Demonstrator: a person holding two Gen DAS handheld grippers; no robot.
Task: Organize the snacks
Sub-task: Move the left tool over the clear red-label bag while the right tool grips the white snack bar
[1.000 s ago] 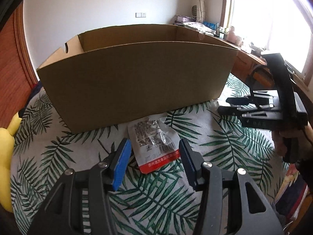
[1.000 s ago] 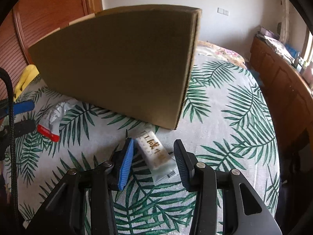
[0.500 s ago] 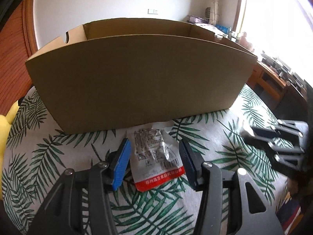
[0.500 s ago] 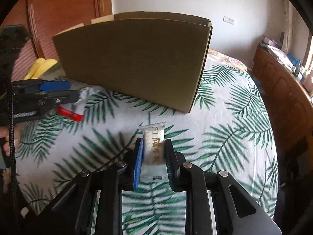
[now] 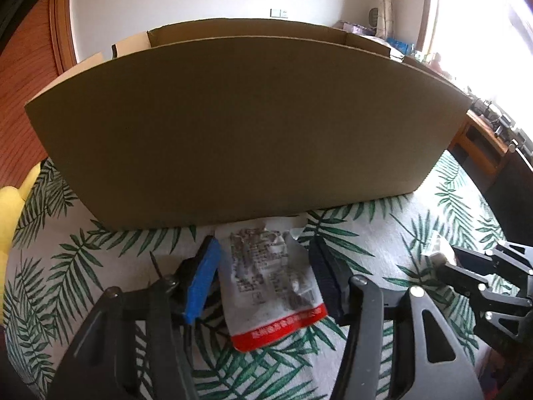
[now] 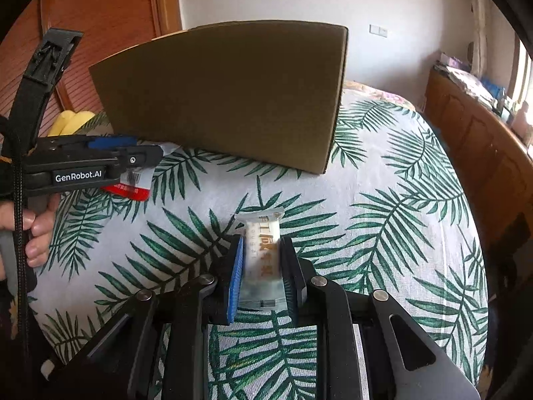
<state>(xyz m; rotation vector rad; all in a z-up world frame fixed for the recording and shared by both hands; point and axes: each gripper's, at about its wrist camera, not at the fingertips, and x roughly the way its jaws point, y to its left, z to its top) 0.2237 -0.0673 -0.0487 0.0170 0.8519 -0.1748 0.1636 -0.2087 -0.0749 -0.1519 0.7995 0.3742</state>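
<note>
Since a second ago the right gripper [image 6: 263, 276] has gone from straddling the white snack bar [image 6: 262, 260] with its jaws wide to being clamped on it, and it now carries the bar clear of the leaf-print bedspread [image 6: 383, 200]. The left gripper [image 5: 266, 280] has come closer to the cardboard box [image 5: 250, 126] and sits lower around the silver pouch [image 5: 269, 283] with the red band.

As a judgement, the task is at an early stage: neither visible snack is in the box yet, and its inside cannot be seen from either view. The bar is picked up, with the box up ahead and to the left of it. The pouch lies flat on the bedspread, its far edge touching or nearly touching the foot of the box wall.

The left gripper's jaws stand apart, one on each side of the pouch. In the left wrist view the blue pad is just beside the pouch's left edge and the dark pad at its right edge; whether either pad presses the foil I cannot tell. Left to do: close on the pouch, lift both snacks over the wall and drop them in.
</note>
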